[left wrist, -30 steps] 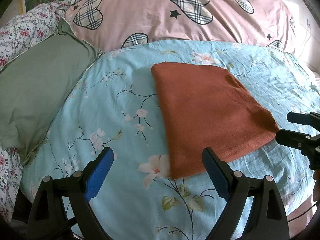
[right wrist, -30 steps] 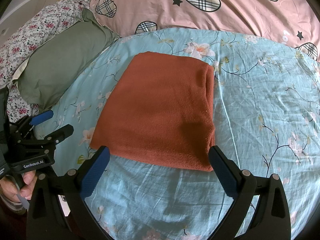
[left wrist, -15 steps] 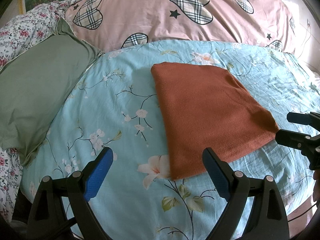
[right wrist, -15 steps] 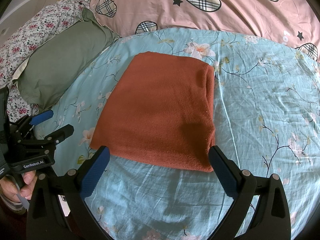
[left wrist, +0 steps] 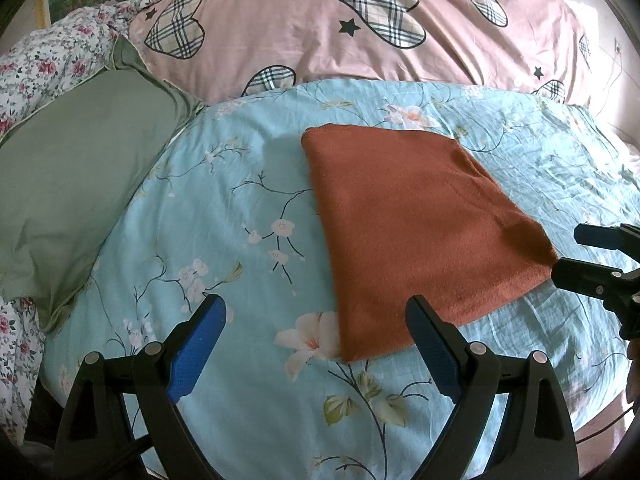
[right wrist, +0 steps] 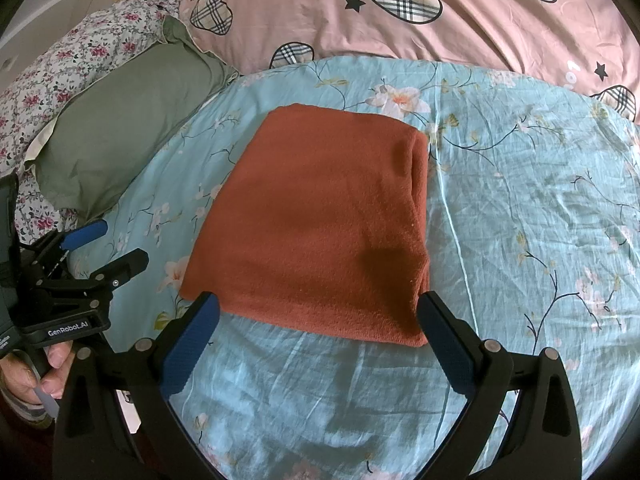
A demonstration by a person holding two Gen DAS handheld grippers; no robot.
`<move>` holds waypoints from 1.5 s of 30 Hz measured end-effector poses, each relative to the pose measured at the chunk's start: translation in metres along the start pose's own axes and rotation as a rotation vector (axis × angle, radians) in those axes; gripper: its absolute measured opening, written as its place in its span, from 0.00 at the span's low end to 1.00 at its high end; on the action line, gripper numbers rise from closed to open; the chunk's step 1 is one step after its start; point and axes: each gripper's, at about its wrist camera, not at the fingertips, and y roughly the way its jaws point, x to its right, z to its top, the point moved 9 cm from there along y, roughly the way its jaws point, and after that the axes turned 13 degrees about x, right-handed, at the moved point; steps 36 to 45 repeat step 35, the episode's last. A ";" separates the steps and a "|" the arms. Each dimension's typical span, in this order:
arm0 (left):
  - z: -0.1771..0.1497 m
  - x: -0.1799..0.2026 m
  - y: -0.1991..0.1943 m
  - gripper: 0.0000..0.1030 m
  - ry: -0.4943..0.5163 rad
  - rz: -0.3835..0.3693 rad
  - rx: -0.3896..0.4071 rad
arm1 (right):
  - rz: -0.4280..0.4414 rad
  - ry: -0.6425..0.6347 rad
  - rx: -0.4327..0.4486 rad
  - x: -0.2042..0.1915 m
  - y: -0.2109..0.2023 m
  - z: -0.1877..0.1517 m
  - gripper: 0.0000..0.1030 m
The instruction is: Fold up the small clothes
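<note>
A rust-orange garment point(left wrist: 412, 224) lies folded into a flat rectangle on the light blue floral bedsheet point(left wrist: 240, 208); it also shows in the right wrist view point(right wrist: 324, 232). My left gripper point(left wrist: 316, 344) is open and empty, held just short of the garment's near left corner. My right gripper point(right wrist: 320, 340) is open and empty, its jaws spread at the garment's near edge. The right gripper shows at the right of the left wrist view point(left wrist: 572, 254). The left gripper shows at the left of the right wrist view point(right wrist: 108, 246).
A green pillow point(left wrist: 68, 184) lies at the left. A pink quilt with plaid hearts point(left wrist: 360, 28) is bunched along the back. A floral bedcover point(right wrist: 60, 76) lies at the far left. The bed's near edge is below my grippers.
</note>
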 end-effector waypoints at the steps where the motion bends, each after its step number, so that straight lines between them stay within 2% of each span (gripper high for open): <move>1: 0.000 0.000 0.000 0.89 0.000 0.000 0.000 | -0.002 0.001 0.001 0.000 -0.001 -0.001 0.96; 10: 0.002 0.001 0.006 0.89 0.010 -0.008 -0.004 | -0.002 0.000 0.004 -0.001 0.001 0.001 0.96; 16: 0.006 0.004 0.011 0.90 0.014 -0.009 -0.003 | -0.008 -0.013 0.016 0.008 0.009 0.016 0.96; 23: 0.016 0.003 0.033 0.90 0.013 -0.005 0.000 | -0.022 0.022 0.010 0.025 0.025 0.025 0.96; 35: 0.027 -0.006 0.056 0.90 -0.021 0.007 -0.016 | -0.001 0.031 -0.005 0.024 0.046 0.026 0.96; 45: 0.027 -0.006 0.056 0.90 -0.021 0.007 -0.016 | -0.001 0.031 -0.005 0.024 0.046 0.026 0.96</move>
